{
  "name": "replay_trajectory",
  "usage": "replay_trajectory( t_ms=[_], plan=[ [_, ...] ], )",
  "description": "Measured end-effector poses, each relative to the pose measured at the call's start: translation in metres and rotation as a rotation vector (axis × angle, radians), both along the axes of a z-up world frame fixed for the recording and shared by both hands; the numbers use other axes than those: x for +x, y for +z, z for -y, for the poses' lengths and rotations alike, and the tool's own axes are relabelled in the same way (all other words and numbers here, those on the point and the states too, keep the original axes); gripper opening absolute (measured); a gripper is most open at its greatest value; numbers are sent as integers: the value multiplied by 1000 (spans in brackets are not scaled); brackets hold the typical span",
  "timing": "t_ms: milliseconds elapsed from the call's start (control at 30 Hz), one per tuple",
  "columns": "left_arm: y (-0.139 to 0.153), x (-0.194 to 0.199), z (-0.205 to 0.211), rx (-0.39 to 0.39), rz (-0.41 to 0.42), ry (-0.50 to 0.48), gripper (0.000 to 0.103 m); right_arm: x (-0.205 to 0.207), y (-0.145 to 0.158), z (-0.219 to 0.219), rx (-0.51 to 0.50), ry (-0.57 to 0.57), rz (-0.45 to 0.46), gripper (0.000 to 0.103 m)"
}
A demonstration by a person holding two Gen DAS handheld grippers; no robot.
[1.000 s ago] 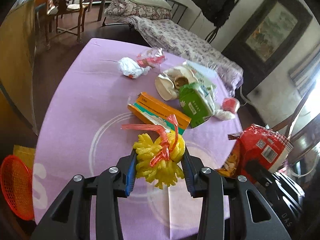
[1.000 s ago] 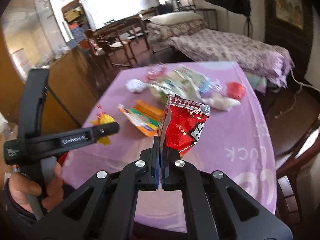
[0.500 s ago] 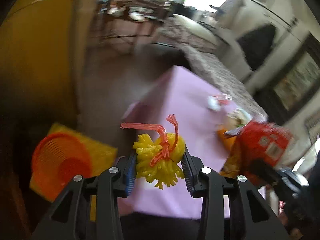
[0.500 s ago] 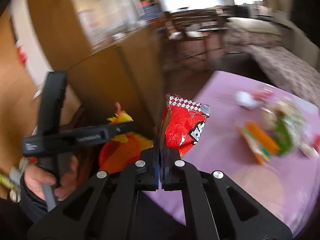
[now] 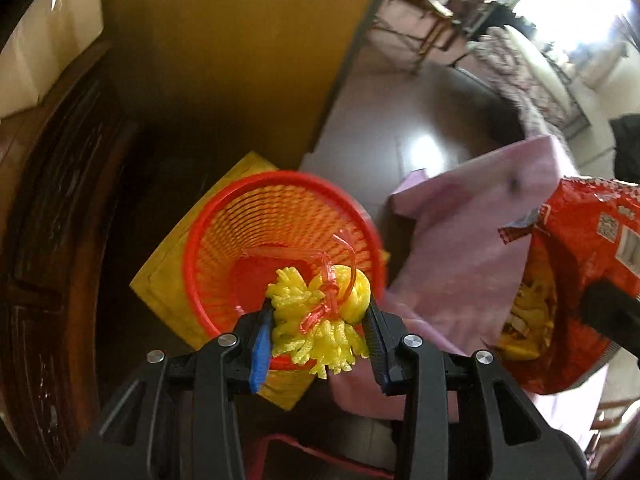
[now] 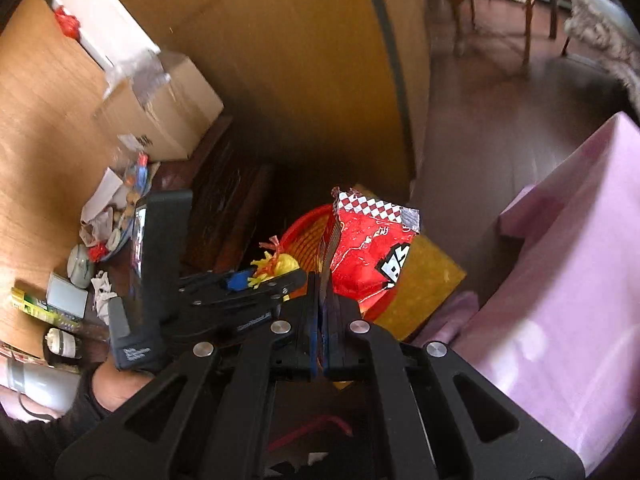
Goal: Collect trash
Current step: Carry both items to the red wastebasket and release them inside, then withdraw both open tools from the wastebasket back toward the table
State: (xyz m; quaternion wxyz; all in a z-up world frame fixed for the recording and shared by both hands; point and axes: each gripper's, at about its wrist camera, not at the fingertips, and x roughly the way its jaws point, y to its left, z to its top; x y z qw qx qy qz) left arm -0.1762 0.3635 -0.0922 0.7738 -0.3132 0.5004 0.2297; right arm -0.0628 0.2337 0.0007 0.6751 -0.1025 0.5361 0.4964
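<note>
Two grippers hang over one red basket, which sits on one yellow mat in the middle of the left wrist view. One purple tablecloth fills the right side. The right gripper is pressed together on the edge of one red chip bag, in the middle of its own view. The left gripper pinches one yellow foam net, tied with one red string, low in the middle. To do this well, I think each hand should get right above the basket hole before letting go, so nothing falls on the floor.
</note>
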Motion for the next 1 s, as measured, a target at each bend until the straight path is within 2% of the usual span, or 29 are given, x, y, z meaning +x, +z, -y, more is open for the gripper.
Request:
replay_trajectory(
  t_ms=[133, 333, 400, 567, 633, 833, 1000],
  plan=[
    [-26, -3, -20, -29, -47, 50, 40, 10, -20, -16, -41, 4, -61, 2],
    [-40, 0, -31, -43, -75, 75, 43, 17, -46, -44, -56, -9, -127, 4],
    [-44, 0, -30, -37, -77, 84, 48, 21, -54, -51, -48, -33, -152, 8],
    [-45, -3, -33, -32, -76, 112, 61, 23, -69, -57, -61, -36, -166, 29],
    [-44, -3, -32, -31, -75, 113, 63, 24, -66, -55, -52, -47, -158, 34],
    [-35, -4, -28, -25, -66, 107, 64, 28, -38, -29, 0, -81, -104, 37],
    [-14, 5, -12, 1, -40, 62, 65, 33, -12, 4, 42, -132, -66, 48]
  ],
)
